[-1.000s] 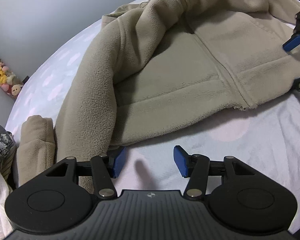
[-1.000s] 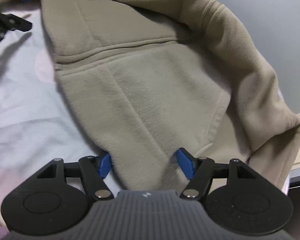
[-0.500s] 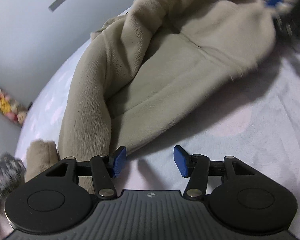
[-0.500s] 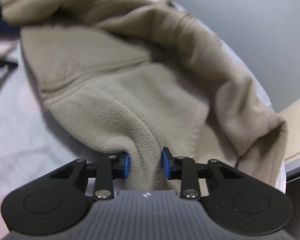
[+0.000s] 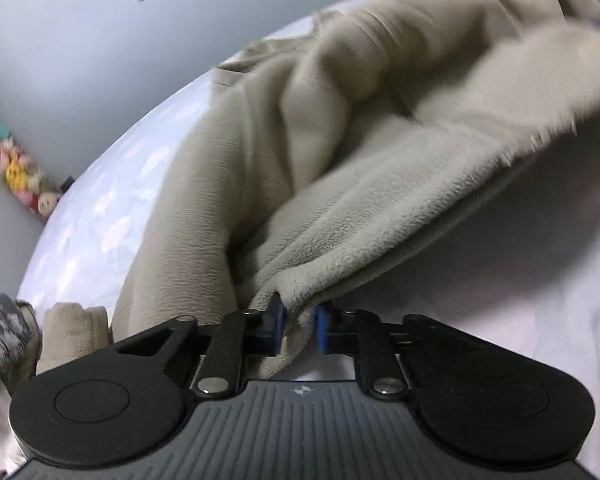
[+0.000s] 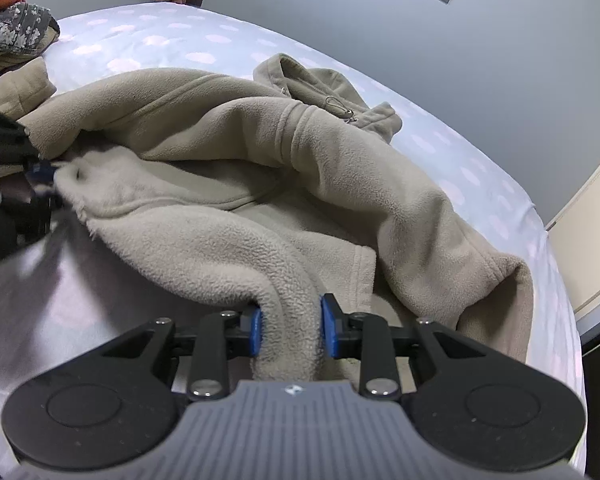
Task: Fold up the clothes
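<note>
A beige fleece jacket (image 6: 260, 200) lies crumpled on the bed, its collar and zipper pull (image 6: 340, 106) at the far side. My left gripper (image 5: 299, 328) is shut on a corner of the jacket's bottom hem (image 5: 380, 240). My right gripper (image 6: 291, 330) is shut on the hem at the other corner. The hem is lifted off the sheet between them. The left gripper also shows in the right wrist view (image 6: 44, 182), gripping the fleece at the left edge.
The bed has a pale sheet with cloud spots (image 6: 160, 40). A folded beige garment (image 5: 76, 332) and a grey floral garment (image 6: 16, 28) lie at the bed's left end. Plush toys (image 5: 16, 172) hang on the grey wall. A cream panel (image 6: 592, 240) stands at right.
Both grippers closed on the jacket's bottom hem, the right one first, then the left. The hem has risen off the sheet and the views have tilted up.
</note>
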The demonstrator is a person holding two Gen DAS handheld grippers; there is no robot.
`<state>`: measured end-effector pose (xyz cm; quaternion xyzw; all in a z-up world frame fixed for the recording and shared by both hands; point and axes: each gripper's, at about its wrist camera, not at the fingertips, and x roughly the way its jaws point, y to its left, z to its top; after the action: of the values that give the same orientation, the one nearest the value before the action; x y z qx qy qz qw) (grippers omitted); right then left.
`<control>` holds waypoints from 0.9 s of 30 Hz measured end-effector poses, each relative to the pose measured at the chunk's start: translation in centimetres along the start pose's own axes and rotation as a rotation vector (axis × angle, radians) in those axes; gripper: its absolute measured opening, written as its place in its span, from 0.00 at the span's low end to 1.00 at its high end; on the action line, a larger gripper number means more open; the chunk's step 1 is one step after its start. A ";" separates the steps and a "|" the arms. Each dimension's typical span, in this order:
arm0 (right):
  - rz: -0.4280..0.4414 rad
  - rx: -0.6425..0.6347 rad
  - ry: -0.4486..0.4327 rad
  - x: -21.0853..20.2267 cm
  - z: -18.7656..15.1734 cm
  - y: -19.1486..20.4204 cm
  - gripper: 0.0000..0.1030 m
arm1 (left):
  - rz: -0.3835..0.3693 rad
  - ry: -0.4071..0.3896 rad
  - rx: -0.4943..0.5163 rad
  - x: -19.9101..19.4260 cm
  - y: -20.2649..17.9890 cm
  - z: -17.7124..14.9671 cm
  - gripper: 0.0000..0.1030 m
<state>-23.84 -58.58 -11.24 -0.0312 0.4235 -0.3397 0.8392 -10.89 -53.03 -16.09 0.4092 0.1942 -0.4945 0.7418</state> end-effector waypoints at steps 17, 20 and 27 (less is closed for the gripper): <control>-0.050 -0.042 -0.121 -9.6 0.3 -0.6 0.10 | -0.016 -0.142 -0.056 -11.8 3.0 0.7 0.06; -0.040 -0.027 -0.109 -10.7 -1.0 -0.5 0.10 | -0.019 -0.159 -0.017 -14.4 2.4 0.3 0.00; 0.025 -0.057 -0.061 -12.3 -3.2 0.8 0.07 | -0.020 -0.096 0.027 -16.6 1.3 -2.3 0.00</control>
<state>-30.79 -49.85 -5.06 -0.0598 0.4076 -0.3158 0.8547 -16.65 -41.41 -5.45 0.3929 0.1556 -0.5238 0.7396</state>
